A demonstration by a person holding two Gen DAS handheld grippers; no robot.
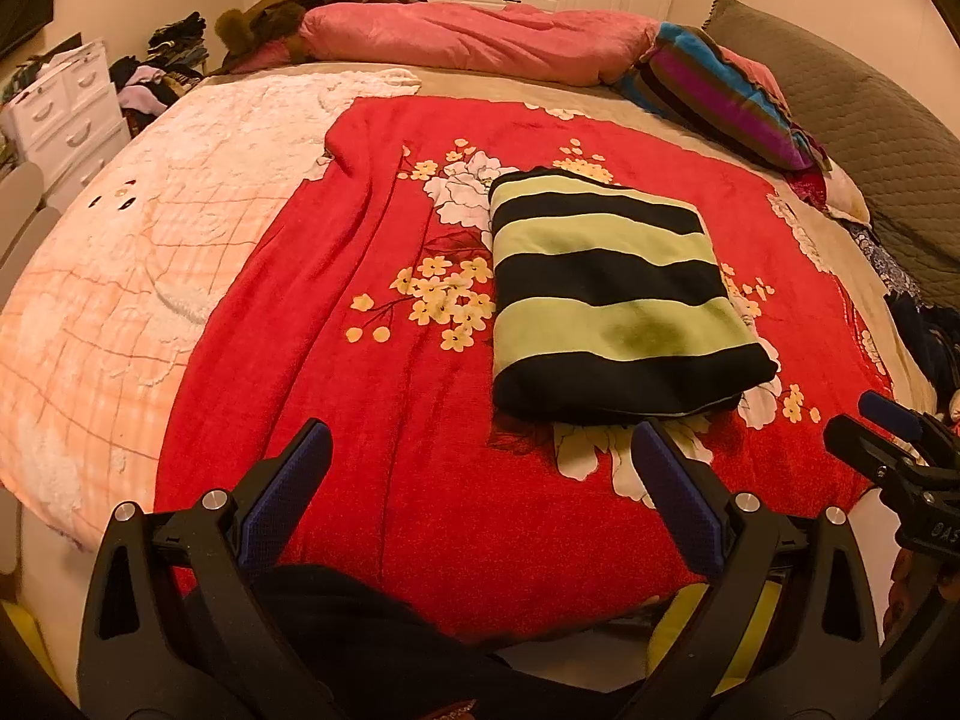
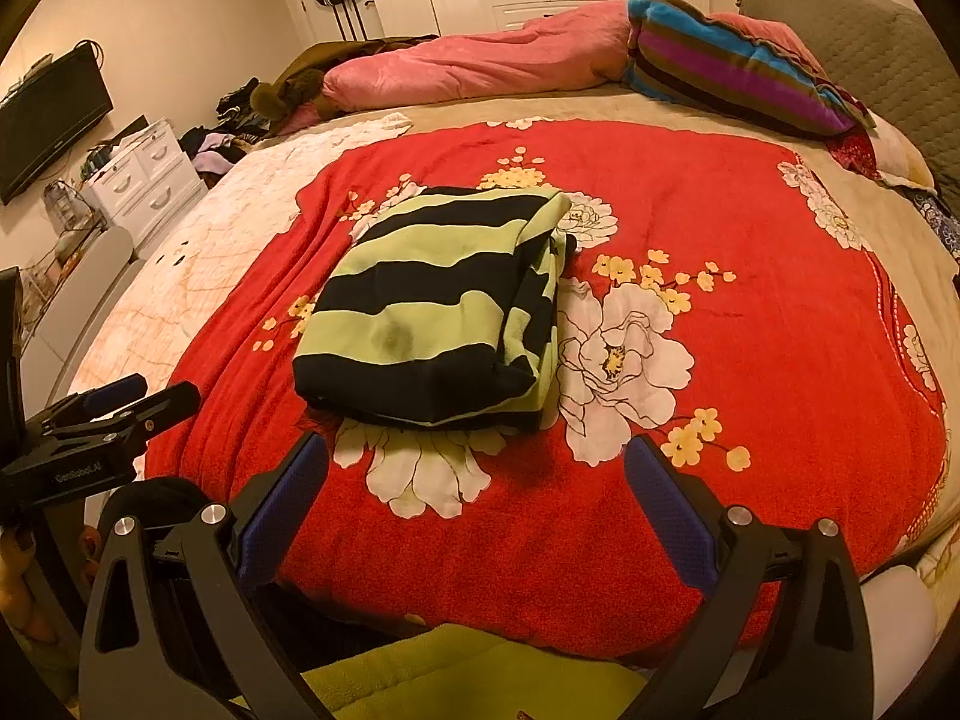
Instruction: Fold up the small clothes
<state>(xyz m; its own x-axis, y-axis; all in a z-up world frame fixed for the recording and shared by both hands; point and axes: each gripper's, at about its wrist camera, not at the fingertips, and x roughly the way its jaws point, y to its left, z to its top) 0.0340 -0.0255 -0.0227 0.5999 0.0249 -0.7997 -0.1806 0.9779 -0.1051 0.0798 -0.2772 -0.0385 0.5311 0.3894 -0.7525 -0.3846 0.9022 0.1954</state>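
**Inspector:** Fingers [image 1: 678, 480] of the left gripper [image 1: 480, 444] are spread wide, blue pads facing each other, nothing between them. They hover above the red blanket [image 1: 372, 420] at the bed's near edge.

**Clerk:** And the right gripper [image 2: 477, 459]?

**Inspector:** Same condition: fingers [image 2: 288, 492] spread apart and empty, over the blanket's near edge. Each gripper shows at the margin of the other's view, so they sit side by side.

**Clerk:** Location of the garment?

**Inspector:** Sweater [image 1: 612, 294], striped black and pale green, lies folded into a rectangle on the red blanket, near the middle of the bed [image 1: 108, 276]. It is just beyond both grippers; neither touches it. A darker patch marks one green stripe. In the right view, layered edges show along its right side.

**Clerk:** Surroundings?

**Inspector:** Pink quilt [image 1: 468, 42] and striped pillow [image 1: 720, 90] at the far end; white drawers [image 1: 66, 108] left of the bed.
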